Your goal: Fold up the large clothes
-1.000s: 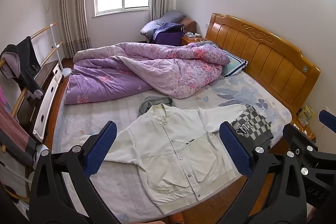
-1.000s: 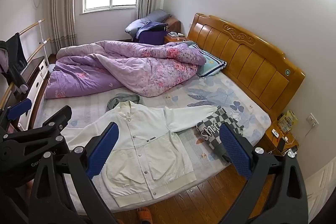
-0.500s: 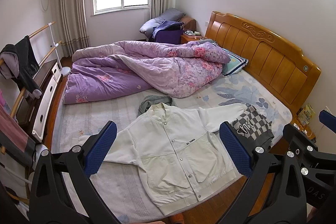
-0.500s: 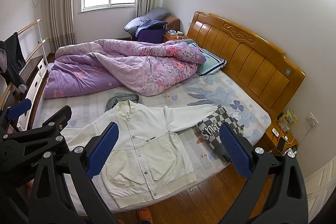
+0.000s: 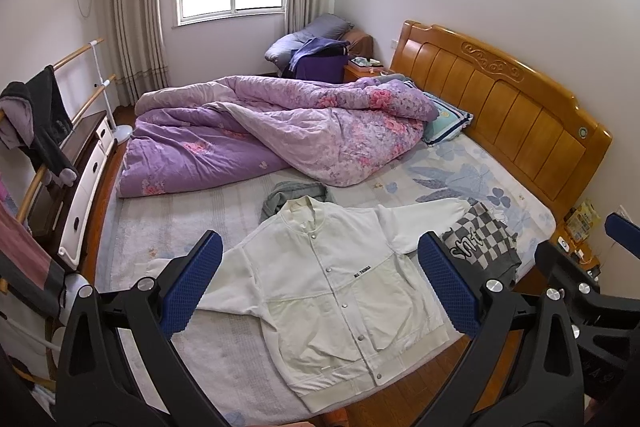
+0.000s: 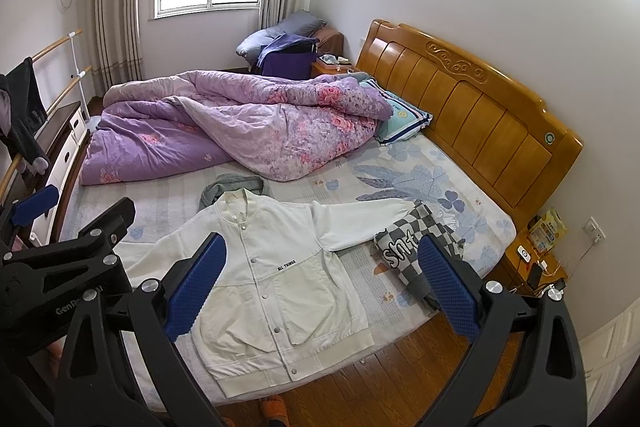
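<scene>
On the near half of the bed (image 5: 192,227), a white snap-front jacket (image 5: 336,279) lies flat, front up, collar toward the purple floral quilt (image 5: 280,135), hem at the mattress edge, both sleeves spread out sideways. Its right-hand sleeve end touches a black-and-white checkered garment (image 6: 420,239); a grey garment (image 5: 296,193) peeks out behind the collar. Left gripper (image 5: 320,283) and right gripper (image 6: 320,283) both hover above the bed, fingers wide apart, holding nothing.

Handling guess: jacket looks light, soft, floppy, with slightly stiffer ribbed hem and collar; snaps closed, so the front should move as one panel. Likely not slippery on the textured sheet. Best holds: pinch a sleeve cuff or the shoulder seam plus the hem corner on the same side, then fold inward. The checkered piece may drag along with that sleeve.
</scene>
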{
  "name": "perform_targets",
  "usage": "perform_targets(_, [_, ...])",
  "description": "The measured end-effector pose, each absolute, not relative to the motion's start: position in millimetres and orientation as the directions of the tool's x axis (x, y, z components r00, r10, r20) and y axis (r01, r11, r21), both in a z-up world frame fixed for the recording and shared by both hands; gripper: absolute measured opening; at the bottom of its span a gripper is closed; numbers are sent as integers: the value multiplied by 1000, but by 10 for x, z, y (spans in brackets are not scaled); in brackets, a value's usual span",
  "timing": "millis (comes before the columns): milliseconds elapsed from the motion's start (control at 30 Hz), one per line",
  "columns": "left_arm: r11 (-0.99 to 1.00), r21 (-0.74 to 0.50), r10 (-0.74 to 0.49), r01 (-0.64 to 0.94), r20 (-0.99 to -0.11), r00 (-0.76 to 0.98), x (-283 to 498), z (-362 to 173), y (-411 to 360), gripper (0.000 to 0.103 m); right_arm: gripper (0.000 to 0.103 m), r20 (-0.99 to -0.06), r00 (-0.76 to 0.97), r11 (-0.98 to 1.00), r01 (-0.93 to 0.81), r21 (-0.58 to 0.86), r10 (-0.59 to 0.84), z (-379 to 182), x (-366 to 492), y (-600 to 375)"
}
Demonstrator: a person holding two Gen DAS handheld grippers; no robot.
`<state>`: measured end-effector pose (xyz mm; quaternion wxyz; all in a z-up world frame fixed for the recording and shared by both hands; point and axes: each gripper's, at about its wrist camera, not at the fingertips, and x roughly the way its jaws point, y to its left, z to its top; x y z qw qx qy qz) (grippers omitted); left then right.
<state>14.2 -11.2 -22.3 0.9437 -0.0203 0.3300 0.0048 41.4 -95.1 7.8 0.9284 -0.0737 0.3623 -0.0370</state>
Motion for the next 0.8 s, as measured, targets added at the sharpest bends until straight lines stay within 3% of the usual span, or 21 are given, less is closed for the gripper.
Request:
perform_targets(200, [999, -38, -9, -19, -619, 785, 262, -532, -66, 98, 93, -666, 737, 986, 10, -166, -119, -7, 449, -953])
perform_targets(800, [999, -35, -2, -26, -626, 780, 316, -491, 82, 98, 93, -672, 731, 985, -1, -170, -115, 34, 471, -904])
